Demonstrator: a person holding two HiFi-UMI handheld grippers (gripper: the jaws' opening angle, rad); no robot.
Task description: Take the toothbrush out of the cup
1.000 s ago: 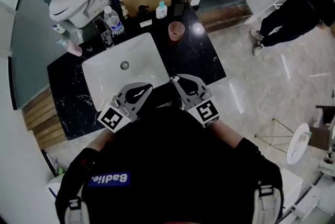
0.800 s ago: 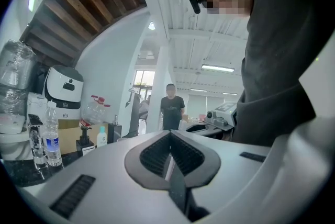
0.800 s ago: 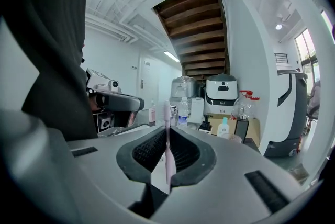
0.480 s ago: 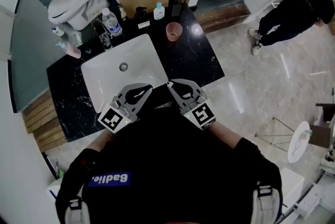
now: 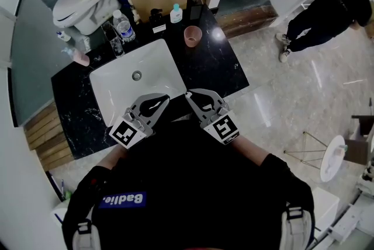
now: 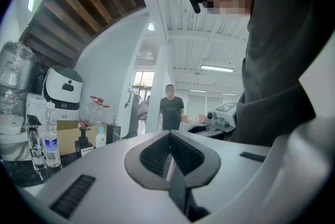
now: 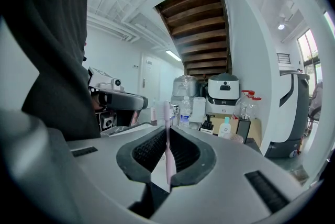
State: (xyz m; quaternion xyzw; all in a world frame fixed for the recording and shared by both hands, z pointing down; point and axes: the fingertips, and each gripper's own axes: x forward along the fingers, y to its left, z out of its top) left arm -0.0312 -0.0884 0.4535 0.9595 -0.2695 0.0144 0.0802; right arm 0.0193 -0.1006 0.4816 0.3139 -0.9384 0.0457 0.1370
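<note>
Only the right gripper view shows the pink toothbrush (image 7: pixel 167 113), upright and pinched in the right gripper (image 7: pixel 167 134); left gripper (image 6: pixel 170 136) pressed together, empty; head view shows the cup (image 5: pixel 193 36) on the counter (image 5: pixel 216 68), well apart.

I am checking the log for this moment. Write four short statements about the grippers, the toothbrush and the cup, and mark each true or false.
1. The right gripper holds a pink toothbrush upright between its jaws. True.
2. The left gripper grips the cup. False: its jaws are together on nothing, and the cup stands apart from it.
3. The pink cup stands in the sink. False: it stands on the black counter beside the sink.
4. A water bottle stands on the counter behind the sink. True.
</note>
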